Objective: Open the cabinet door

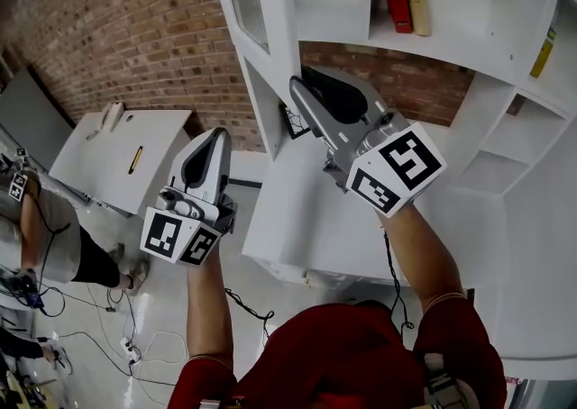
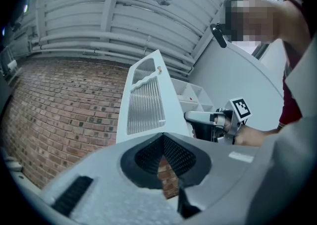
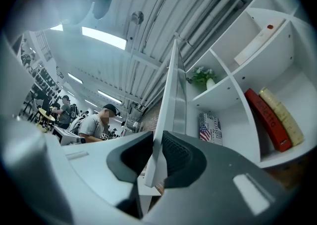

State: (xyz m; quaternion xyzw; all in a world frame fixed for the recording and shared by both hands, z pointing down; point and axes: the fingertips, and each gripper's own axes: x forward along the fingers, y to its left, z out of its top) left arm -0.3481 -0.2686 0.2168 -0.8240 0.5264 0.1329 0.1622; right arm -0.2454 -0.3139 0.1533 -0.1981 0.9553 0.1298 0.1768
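As right gripper (image 3: 157, 155) clamps cabinet door (image 3: 173, 95) — books (image 3: 268, 120) nearby.

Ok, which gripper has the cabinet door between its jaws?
The right gripper: its jaws grip the white cabinet door by its edge; the left gripper holds nothing.

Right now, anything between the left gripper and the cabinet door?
Nothing. The left gripper view shows bare air from the left gripper to the cabinet door.
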